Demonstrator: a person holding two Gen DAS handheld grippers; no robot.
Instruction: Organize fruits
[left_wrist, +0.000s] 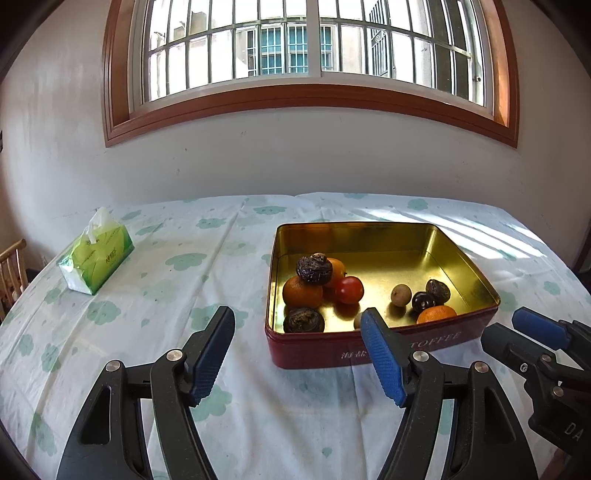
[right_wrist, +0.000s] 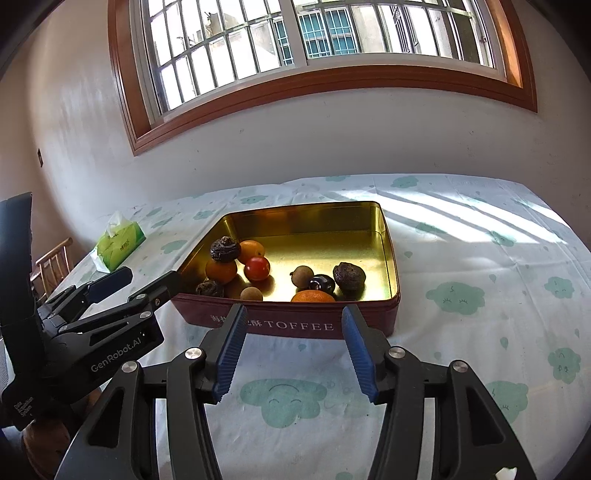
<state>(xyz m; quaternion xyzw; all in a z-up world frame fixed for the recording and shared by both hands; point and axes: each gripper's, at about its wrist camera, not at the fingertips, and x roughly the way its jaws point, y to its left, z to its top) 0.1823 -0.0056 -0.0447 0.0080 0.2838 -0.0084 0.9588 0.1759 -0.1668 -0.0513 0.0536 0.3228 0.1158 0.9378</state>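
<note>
1. Left wrist view: left gripper (left_wrist: 297, 325) released, jaws wide apart, nothing between the blue ribbed pads, over bare cloth just near of the tin (left_wrist: 380, 352). Right gripper (left_wrist: 517, 330) shows at the right edge, also holding nothing.
2. Same view, fruit: all of it sits inside the tin. Far-left cluster: two oranges (left_wrist: 302, 292), a red tomato (left_wrist: 349, 290), a dark wrinkled fruit (left_wrist: 314, 269) stacked on top, another dark one (left_wrist: 303, 320) at the near-left corner. Right group: a tan round longan (left_wrist: 401, 294), two dark fruits (left_wrist: 438, 291), one orange (left_wrist: 436, 314) against the near wall.
3. Progress, judged: no loose fruit on the cloth (left_wrist: 184, 266), so gathering looks done; kinds are still mixed, so sorting may be left if wanted.
4. Tissue pack (left_wrist: 96, 258), green soft plastic, far left, well apart from the tin.
5. Right wrist view: right gripper (right_wrist: 293, 345) released, jaws apart and empty, just near of the tin (right_wrist: 295, 325) front wall. Left gripper (right_wrist: 147, 282) at left, unclenched, tip near the tin's left corner; contact unclear.
6. Materials: tin is shallow, rectangular with rounded corners, red painted outside with TOFFEE lettering, shiny gold metal inside. Oranges (right_wrist: 221, 271) matte, tomato (right_wrist: 257, 268) glossy and smooth, dark fruits (right_wrist: 349, 277) shrivelled and rough, one glossy. Cloth thin, creased, white with green cloud print.
</note>
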